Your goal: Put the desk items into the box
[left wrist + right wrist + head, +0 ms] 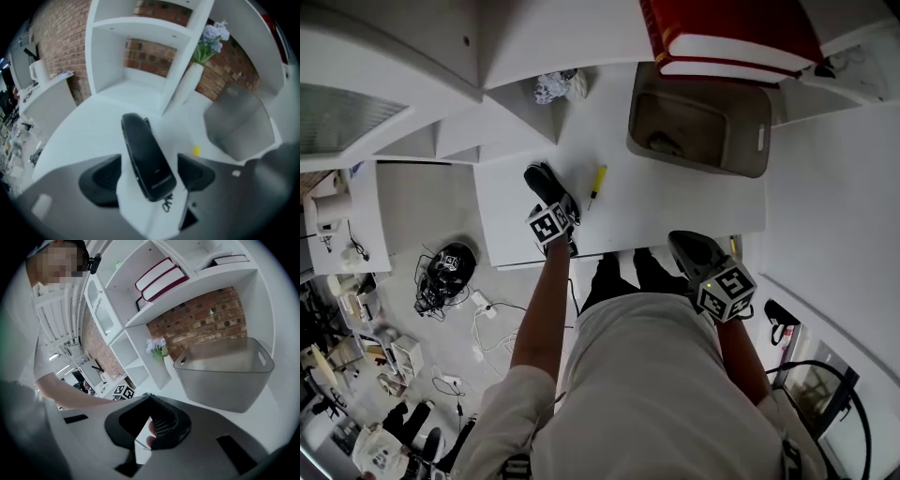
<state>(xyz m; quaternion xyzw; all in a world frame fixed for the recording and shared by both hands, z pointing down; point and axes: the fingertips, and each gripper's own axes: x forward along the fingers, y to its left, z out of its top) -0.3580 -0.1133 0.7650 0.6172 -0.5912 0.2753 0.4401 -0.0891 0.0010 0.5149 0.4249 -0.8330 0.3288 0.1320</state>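
The white bench [675,202] fills the middle of the head view, with a white shelf unit [534,37] along its upper edge. The open grey plastic box [755,141] stands on the bench at the upper right, and two red hardback books [731,37] lie on a shelf just above it.

My left gripper [150,164] is left of centre in the head view, over the bench near its lower edge, pointing steeply down. Its jaws are released. In the left gripper view they stand wide apart on either side of a long black plastic device [143,150]. Bare white bench shows between each pad and the device, so I am not gripping it. The device lies flat on the bench, running lengthwise toward the top of that view, with a thin black cord at its near end.

My right gripper [150,398] is at the lower right of the head view, by the bench's near edge. Its jaws are clenched tip to tip with nothing held.

A white vase of pale flowers [561,86] stands at the top centre, well apart from the box. A slim yellow pen [596,181] lies on the bench just right of my left gripper, between it and the box.
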